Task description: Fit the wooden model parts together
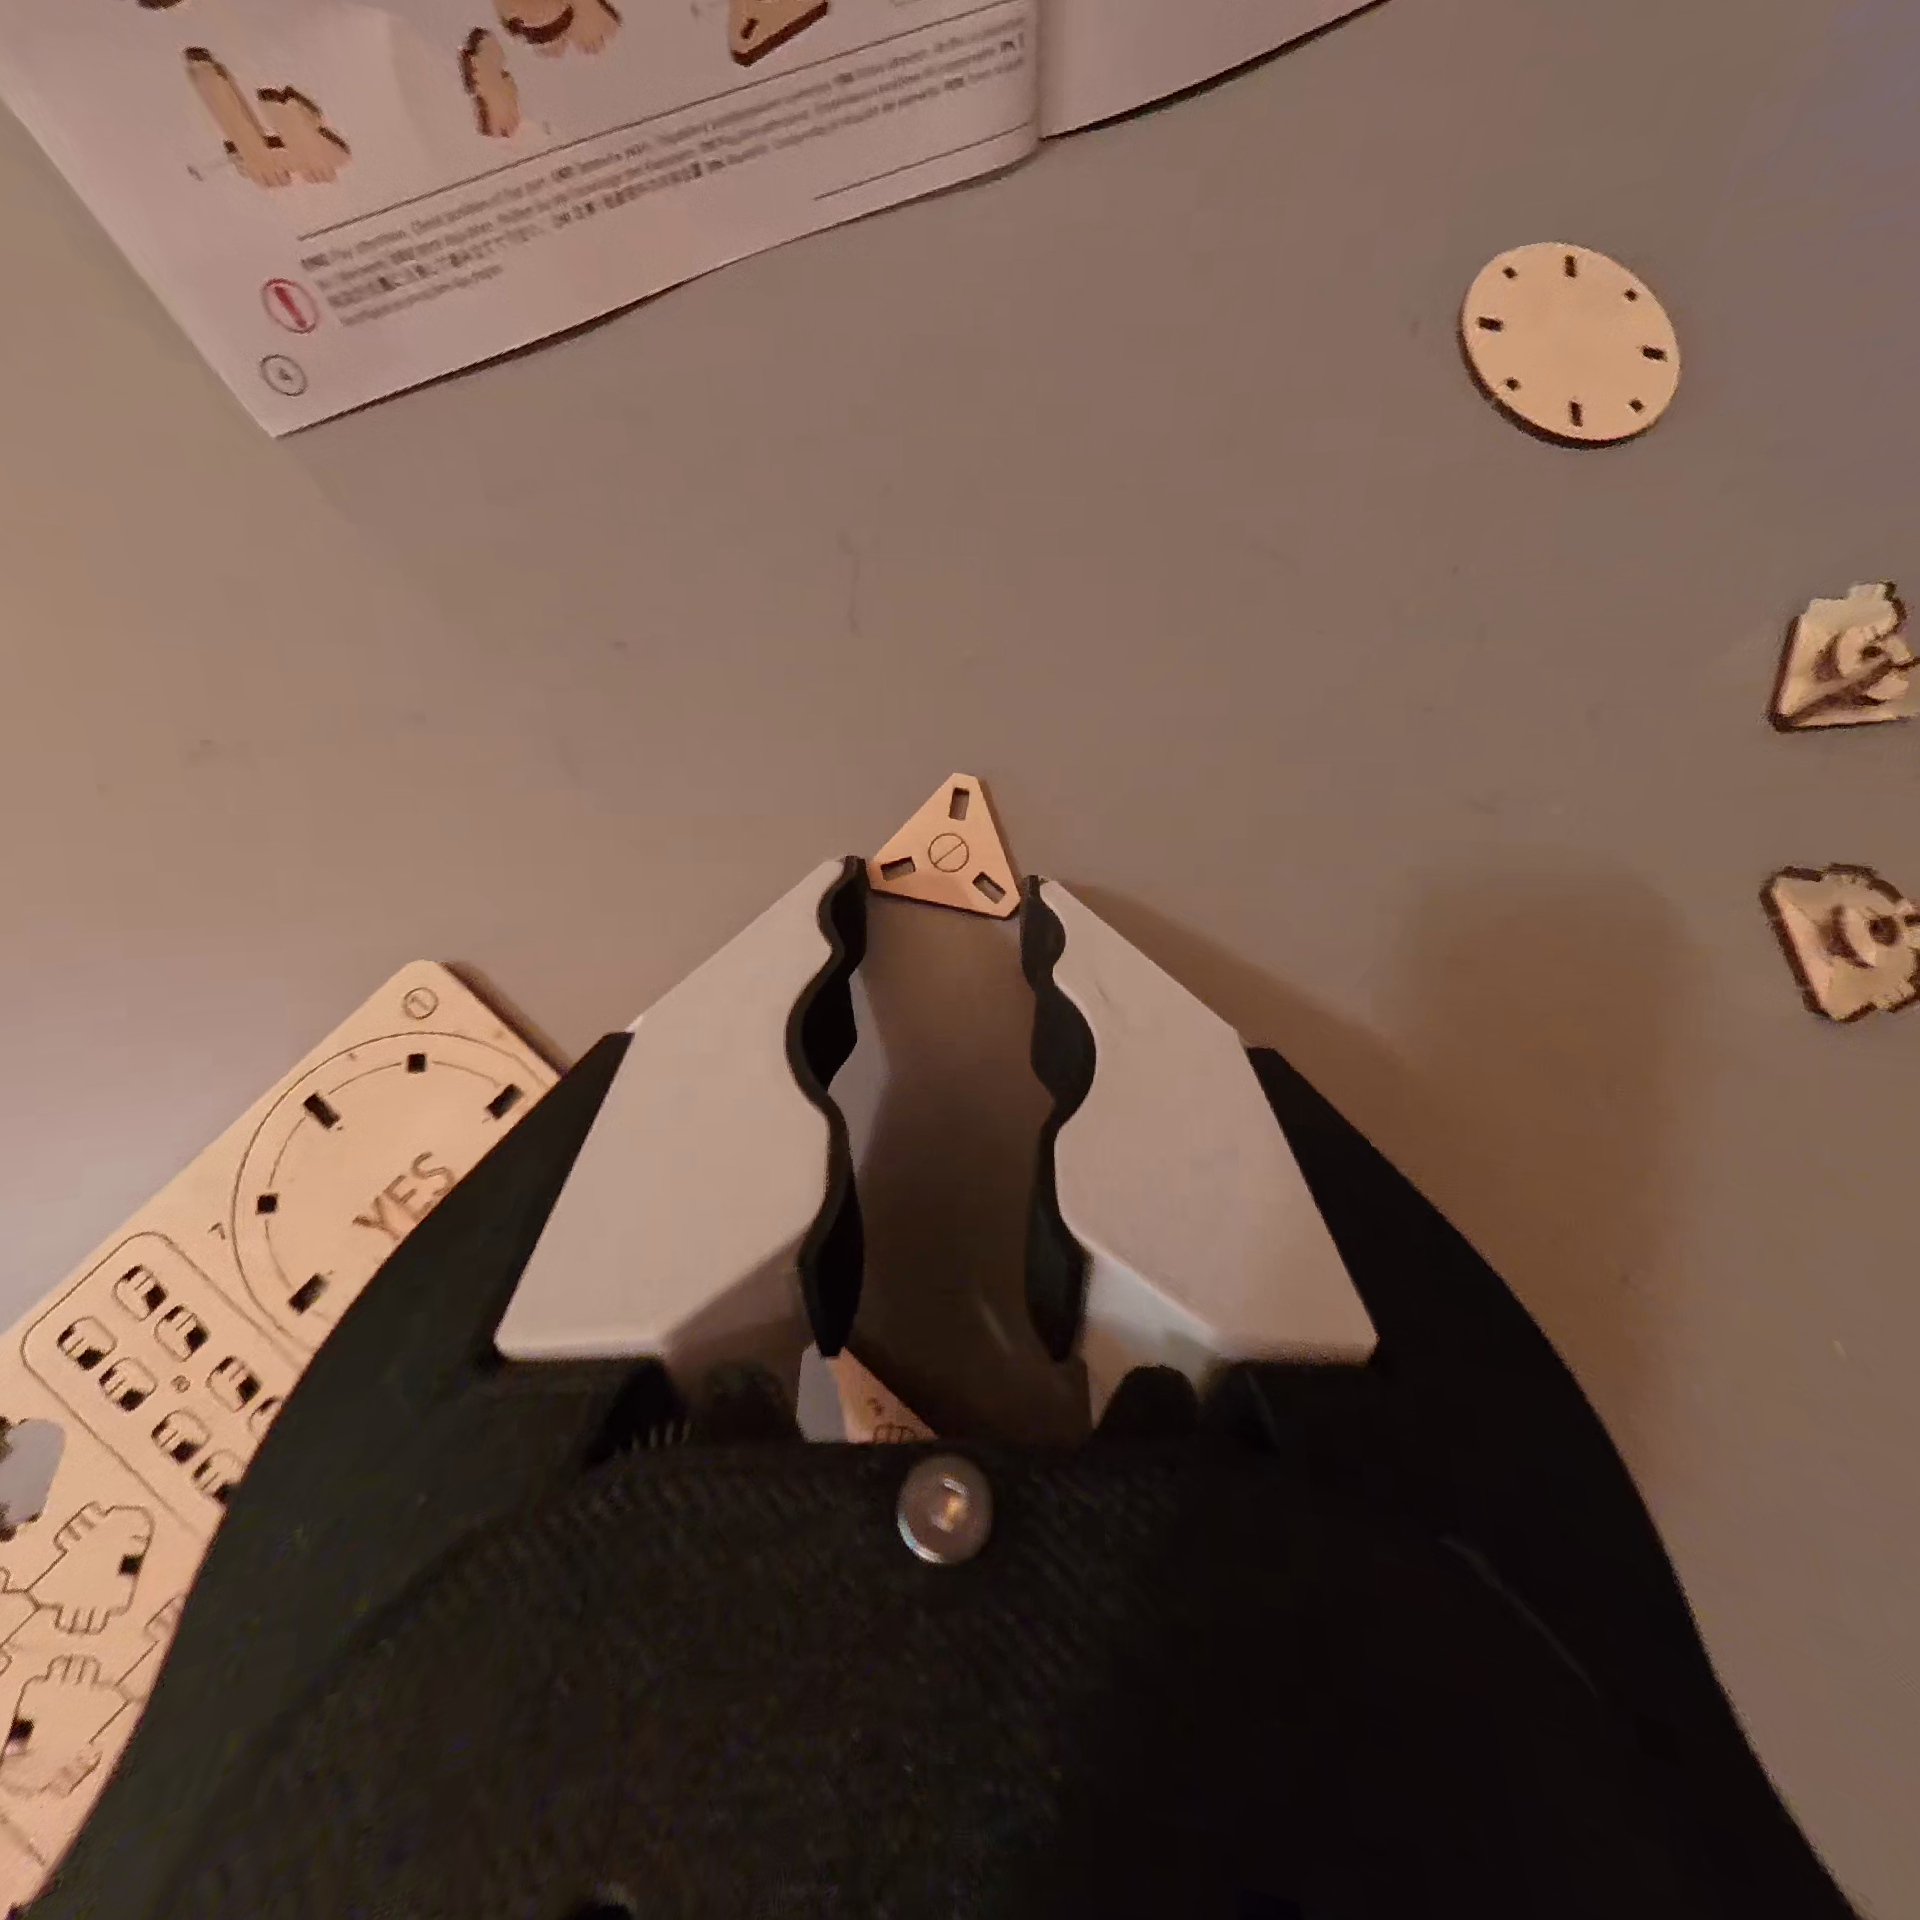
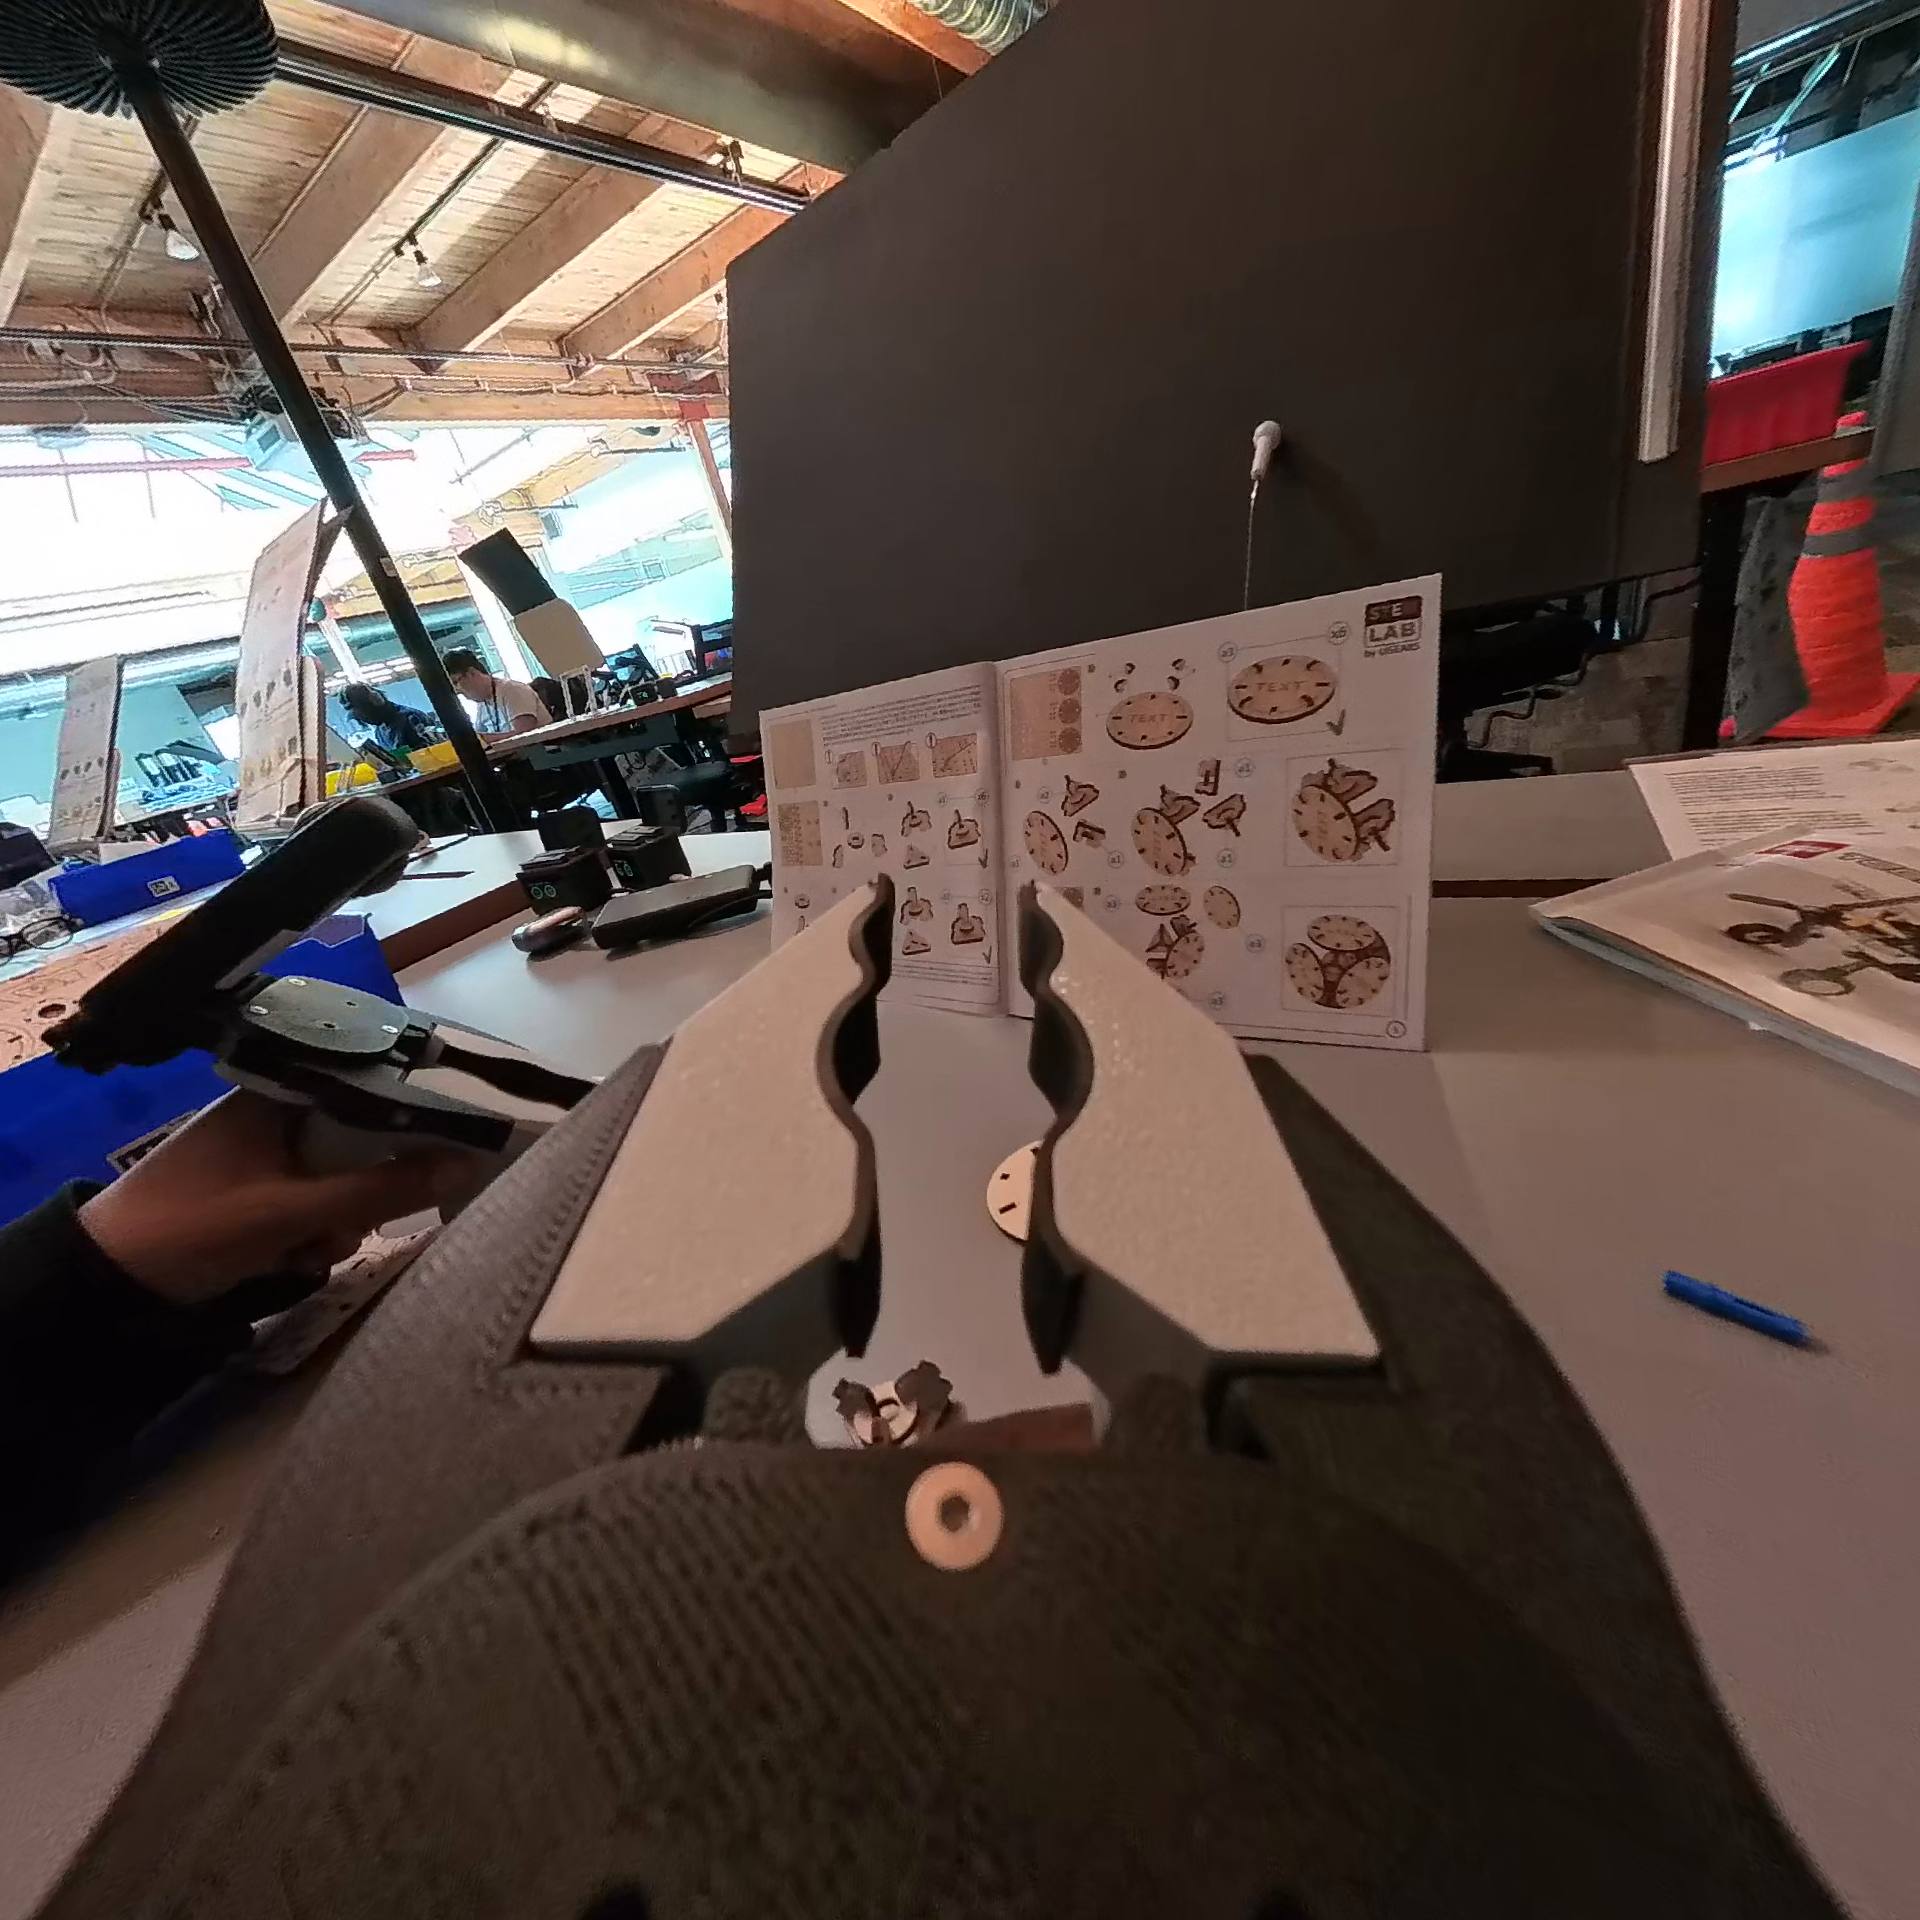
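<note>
Plywood triangle piece lies on grey table, its rear corners touching tips of my left gripper, which pinches it. Right gripper parted, empty. Slotted disc at two o'clock; two assembled pieces at three.

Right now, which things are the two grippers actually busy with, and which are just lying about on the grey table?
At the grippers:
- small triangular slotted wooden piece, flat between the left gripper fingertips
- right gripper, open, holding nothing

Lying about:
- round slotted wooden disc
- two small assembled wooden pieces
- pre-cut plywood sheet
- open instruction booklet
- blue stick
</note>
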Demonstrator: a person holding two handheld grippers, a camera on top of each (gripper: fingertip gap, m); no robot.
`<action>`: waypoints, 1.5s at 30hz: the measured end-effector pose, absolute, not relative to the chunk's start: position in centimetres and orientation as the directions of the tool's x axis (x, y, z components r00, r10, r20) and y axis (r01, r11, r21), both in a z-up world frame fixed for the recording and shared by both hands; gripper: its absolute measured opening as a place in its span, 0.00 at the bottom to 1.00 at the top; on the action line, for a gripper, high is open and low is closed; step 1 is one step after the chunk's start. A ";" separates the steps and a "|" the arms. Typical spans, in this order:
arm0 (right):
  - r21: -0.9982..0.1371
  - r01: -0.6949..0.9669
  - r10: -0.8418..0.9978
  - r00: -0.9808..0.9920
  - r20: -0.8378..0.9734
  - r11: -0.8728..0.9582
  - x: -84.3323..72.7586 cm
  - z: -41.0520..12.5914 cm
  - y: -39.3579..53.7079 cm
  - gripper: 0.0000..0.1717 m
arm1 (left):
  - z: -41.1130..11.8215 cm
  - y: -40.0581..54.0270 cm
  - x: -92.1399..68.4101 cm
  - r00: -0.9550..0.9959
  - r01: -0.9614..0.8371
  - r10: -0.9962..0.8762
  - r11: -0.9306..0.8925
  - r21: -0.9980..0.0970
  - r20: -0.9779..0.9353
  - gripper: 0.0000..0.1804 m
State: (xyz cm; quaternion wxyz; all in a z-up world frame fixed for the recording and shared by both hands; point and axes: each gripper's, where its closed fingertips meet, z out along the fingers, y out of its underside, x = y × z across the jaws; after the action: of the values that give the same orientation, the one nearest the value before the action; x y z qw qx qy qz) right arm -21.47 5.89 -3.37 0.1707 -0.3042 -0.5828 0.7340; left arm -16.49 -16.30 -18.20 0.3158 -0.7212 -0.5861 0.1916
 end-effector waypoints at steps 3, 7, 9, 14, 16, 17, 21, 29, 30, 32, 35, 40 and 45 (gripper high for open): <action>-0.958 0.105 0.604 -0.757 -0.250 -0.266 -21.5 -3.3 5.9 0.13 | -18.1 -13.8 -16.0 0.362 0.707 0.923 -0.181 -0.683 0.131 0.16; -0.958 0.105 0.602 -0.758 -0.250 -0.265 -21.4 -3.3 5.9 0.13 | -18.2 -8.7 -13.9 0.622 0.618 0.774 -0.393 -0.681 0.118 0.16; -0.958 0.105 0.602 -0.758 -0.251 -0.267 -21.4 -3.3 5.9 0.13 | -18.1 -5.3 -11.4 0.769 0.536 0.619 -0.491 -0.687 0.159 0.16; -0.956 0.111 0.597 -0.759 -0.259 -0.272 -21.4 -3.3 5.9 0.13 | -18.0 -2.1 -8.3 0.879 0.434 0.442 -0.581 -0.688 0.182 0.16; -0.956 0.112 0.596 -0.760 -0.258 -0.271 -21.4 -3.3 5.8 0.13 | -18.0 -2.1 -8.0 0.883 0.435 0.427 -0.579 -0.690 0.198 0.17; -0.956 0.112 0.595 -0.761 -0.258 -0.270 -21.3 -3.3 5.8 0.13 | -17.9 -2.1 -8.0 0.880 0.442 0.426 -0.573 -0.691 0.210 0.17; -0.956 0.114 0.592 -0.763 -0.259 -0.270 -21.3 -3.3 5.8 0.13 | -17.9 -2.1 -8.2 0.874 0.452 0.436 -0.567 -0.689 0.215 0.15; -0.954 0.119 0.589 -0.763 -0.266 -0.277 -21.3 -3.3 5.8 0.13 | -17.6 -3.3 -9.5 0.847 0.461 0.506 -0.545 -0.700 0.164 0.15; -0.953 0.119 0.589 -0.763 -0.266 -0.277 -21.3 -3.3 5.8 0.13 | -17.4 -3.4 -9.6 0.845 0.460 0.509 -0.534 -0.709 0.165 0.15; -0.954 0.120 0.589 -0.763 -0.266 -0.276 -21.3 -3.3 5.8 0.13 | -16.8 -3.3 -9.7 0.846 0.452 0.507 -0.516 -0.728 0.166 0.15; -0.954 0.119 0.590 -0.763 -0.265 -0.274 -21.3 -3.3 5.8 0.13 | -16.7 -3.1 -9.5 0.849 0.456 0.494 -0.509 -0.730 0.186 0.15; -0.954 0.120 0.590 -0.763 -0.266 -0.275 -21.3 -3.4 5.8 0.13 | -17.9 -2.3 -7.9 0.865 0.478 0.430 -0.555 -0.681 0.256 0.10; -0.954 0.120 0.589 -0.763 -0.266 -0.274 -21.3 -3.4 5.8 0.13 | -17.9 -1.5 -6.7 0.862 0.503 0.375 -0.552 -0.666 0.340 0.05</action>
State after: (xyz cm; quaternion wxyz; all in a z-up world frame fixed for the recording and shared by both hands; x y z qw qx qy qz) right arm -21.33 5.78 -3.36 0.1589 -0.3053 -0.5810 0.7375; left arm -6.69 -1.52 -17.86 0.4020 -0.8772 -0.2502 -0.0793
